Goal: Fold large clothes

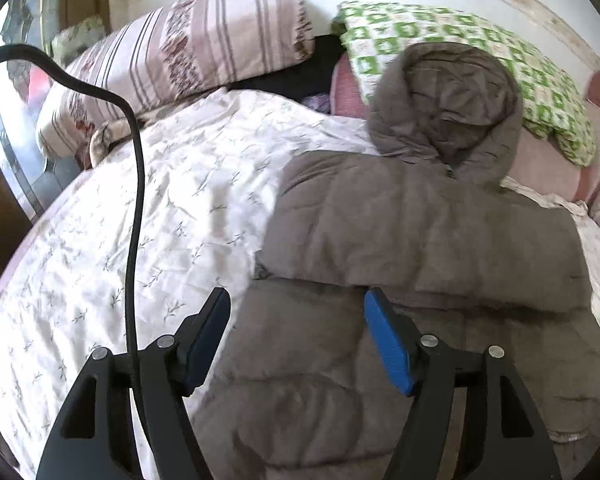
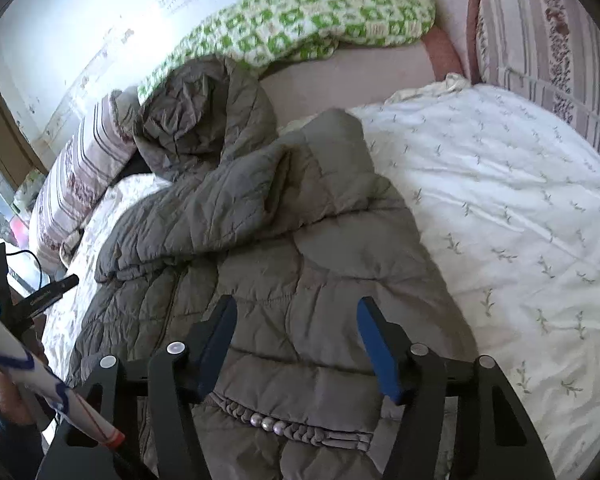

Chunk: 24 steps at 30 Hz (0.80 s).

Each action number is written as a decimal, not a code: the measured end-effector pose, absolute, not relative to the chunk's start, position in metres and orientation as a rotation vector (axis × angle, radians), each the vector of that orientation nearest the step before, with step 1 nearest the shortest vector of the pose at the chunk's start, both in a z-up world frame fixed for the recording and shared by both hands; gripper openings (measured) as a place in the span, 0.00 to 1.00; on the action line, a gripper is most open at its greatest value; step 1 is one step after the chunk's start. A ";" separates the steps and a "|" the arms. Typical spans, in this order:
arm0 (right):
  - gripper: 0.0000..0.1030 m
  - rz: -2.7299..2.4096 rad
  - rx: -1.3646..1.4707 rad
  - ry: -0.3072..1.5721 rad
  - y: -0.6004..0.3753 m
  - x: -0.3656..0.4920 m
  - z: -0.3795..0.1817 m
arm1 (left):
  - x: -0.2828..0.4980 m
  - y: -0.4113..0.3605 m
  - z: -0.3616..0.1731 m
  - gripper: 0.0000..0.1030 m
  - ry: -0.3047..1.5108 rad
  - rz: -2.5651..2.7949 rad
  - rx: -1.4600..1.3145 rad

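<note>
Bed (image 1: 140, 240) with white sprigged quilt fills both views; striped pillow (image 1: 172, 52) upper left of the left wrist frame, green-check pillow (image 1: 460, 52) upper right.

Grey puffer jacket (image 1: 420, 248) lies on the quilt — centre-right in the left wrist frame, centre in the right wrist frame (image 2: 292, 264). Hood (image 1: 448, 112) is up against the green pillow, one sleeve (image 1: 420, 232) folded across the chest, beaded trim (image 2: 268, 424) at bottom centre of the right wrist frame.

Left gripper (image 1: 296, 340) hovers over the jacket's left edge, fingers spread, gripping nothing. Right gripper (image 2: 296, 344) is over the lower body, fingers also apart and empty.

Black cable (image 1: 134, 200) hangs down the left of the left wrist frame, in front of the gripper.

Risks, judged: puffy slick fabric may spring back or slide out of a shallow pinch; the folded sleeve could drag loose when the body is lifted; the hood may stay bunched — a lumpy fold; the cable might snag.
</note>
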State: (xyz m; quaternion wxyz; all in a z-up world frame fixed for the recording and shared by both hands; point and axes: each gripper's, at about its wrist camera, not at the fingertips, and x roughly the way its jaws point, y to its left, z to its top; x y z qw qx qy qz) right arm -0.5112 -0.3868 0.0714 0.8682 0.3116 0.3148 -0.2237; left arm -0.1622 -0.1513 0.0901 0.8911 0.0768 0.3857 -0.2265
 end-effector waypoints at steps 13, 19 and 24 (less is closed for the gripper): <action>0.54 -0.456 0.528 0.776 -0.398 -0.364 0.094 | -0.120 -0.194 0.058 0.67 0.832 -0.521 0.176; 0.54 -0.535 0.505 0.932 -0.427 -0.318 0.046 | -0.112 -0.201 0.036 0.68 0.912 -0.521 0.187; 0.55 -0.548 0.493 0.941 -0.432 -0.316 0.038 | -0.112 -0.199 0.032 0.72 0.923 -0.511 0.176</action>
